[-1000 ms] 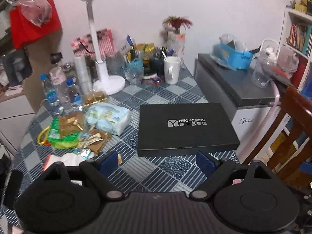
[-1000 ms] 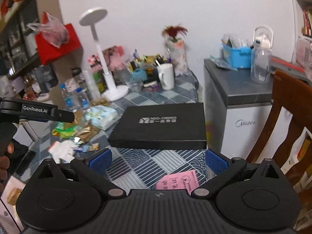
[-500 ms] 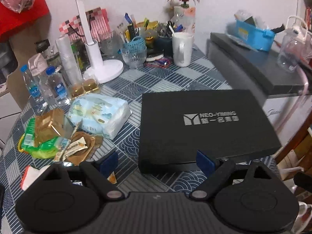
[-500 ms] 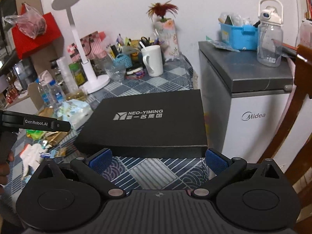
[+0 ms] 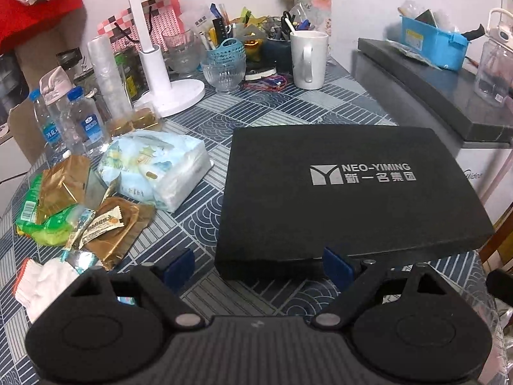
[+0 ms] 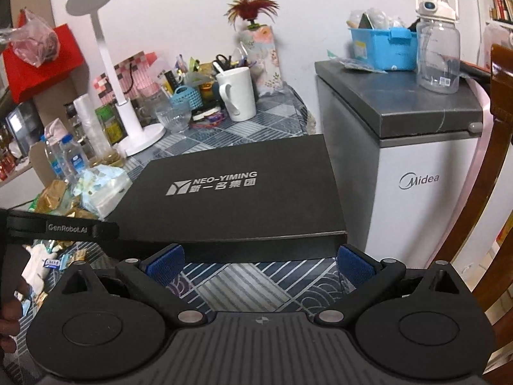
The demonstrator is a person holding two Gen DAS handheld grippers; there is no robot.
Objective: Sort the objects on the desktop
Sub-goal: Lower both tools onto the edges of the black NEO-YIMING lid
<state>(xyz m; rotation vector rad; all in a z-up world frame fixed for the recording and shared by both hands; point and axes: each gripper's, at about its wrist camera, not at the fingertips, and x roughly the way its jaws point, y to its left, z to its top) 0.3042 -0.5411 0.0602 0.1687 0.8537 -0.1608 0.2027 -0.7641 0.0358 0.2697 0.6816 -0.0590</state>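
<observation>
Dead centre of both views: black box (image 5: 349, 189), long axis left-right, near edge right at both claws. Left claw (image 5: 258, 264) and right claw (image 6: 259, 261) wide open, gripping nothing.

Both wide-open grippers came in low toward the flat black cardboard box (image 5: 349, 189); the left gripper (image 5: 256, 263) reached its near edge, and the right gripper (image 6: 259, 261) drew just short of it.

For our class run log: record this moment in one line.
left gripper: open | right gripper: open | both at near edge of flat black cardboard box
</observation>
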